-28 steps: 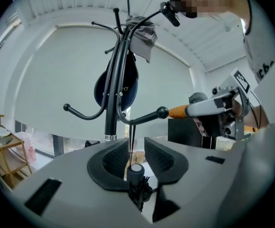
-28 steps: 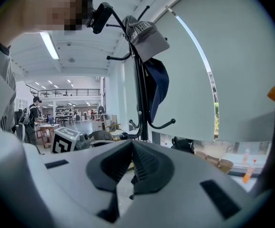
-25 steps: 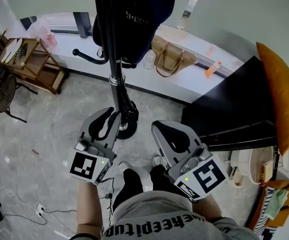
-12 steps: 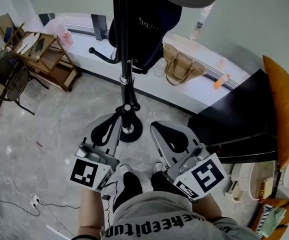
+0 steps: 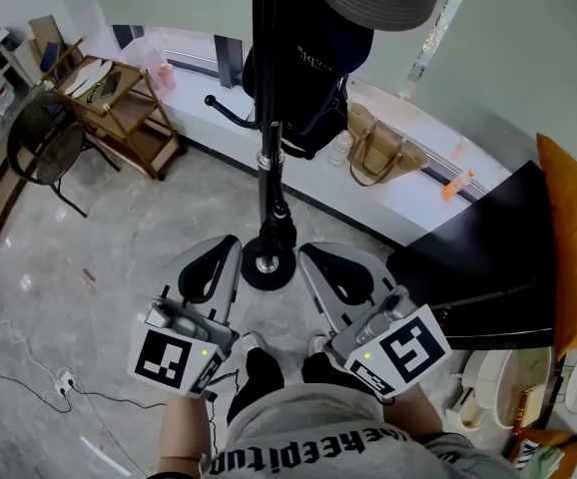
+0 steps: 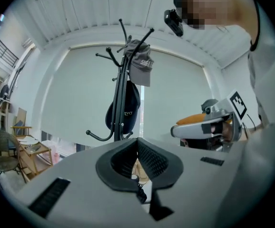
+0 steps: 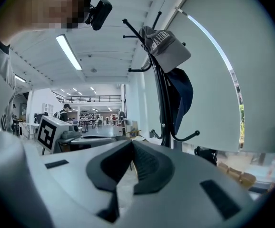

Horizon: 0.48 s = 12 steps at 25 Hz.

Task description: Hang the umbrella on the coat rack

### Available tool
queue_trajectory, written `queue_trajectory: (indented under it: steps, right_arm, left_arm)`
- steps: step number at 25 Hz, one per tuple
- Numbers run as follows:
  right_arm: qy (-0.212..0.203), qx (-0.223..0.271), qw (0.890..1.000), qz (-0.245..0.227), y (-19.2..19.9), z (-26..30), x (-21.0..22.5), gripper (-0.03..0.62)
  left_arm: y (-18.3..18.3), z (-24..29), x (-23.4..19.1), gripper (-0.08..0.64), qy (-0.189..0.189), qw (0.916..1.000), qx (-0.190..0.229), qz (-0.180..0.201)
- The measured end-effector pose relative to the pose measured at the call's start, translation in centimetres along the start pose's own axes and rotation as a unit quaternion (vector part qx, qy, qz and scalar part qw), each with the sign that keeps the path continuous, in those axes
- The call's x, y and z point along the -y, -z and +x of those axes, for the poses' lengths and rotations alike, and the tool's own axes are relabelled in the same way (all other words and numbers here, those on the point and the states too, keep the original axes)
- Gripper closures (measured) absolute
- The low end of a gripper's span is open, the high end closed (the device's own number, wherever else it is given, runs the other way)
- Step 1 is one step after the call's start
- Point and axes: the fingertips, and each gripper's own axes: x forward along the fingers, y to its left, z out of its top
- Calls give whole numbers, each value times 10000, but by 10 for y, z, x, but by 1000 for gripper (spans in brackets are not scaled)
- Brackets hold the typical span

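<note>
Head view: left tool (image 5: 231, 243) and right tool (image 5: 308, 252) are sitting closed, empty, flanking the round base of the black coat rack (image 5: 266, 118); glossy marbled floor (image 5: 119, 238) is lying open leftward.

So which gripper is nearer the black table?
Right. The right gripper sits left of the black table in the head view; the left gripper is farther left, past the coat rack base.

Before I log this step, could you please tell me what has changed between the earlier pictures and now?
The left gripper has drawn back from the lower end of the umbrella, which its jaws were against a second ago; its jaws have just been closing and now meet on nothing. The umbrella still hangs along the coat rack, and the right gripper stays shut and empty.
</note>
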Motion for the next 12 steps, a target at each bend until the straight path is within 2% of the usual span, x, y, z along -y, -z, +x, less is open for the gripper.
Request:
queue_trajectory:
  steps: [6,12]
  right_arm:
    - [-238,94,9997,-43,-4,-5,-6,580]
    - [-542,193,9983,-88,-8,-11,-14,580]
  left_arm:
    - [-8,-14,13,545,-208,9996,31,199]
    - [-16,-30,18,545,-609,9975,99,332]
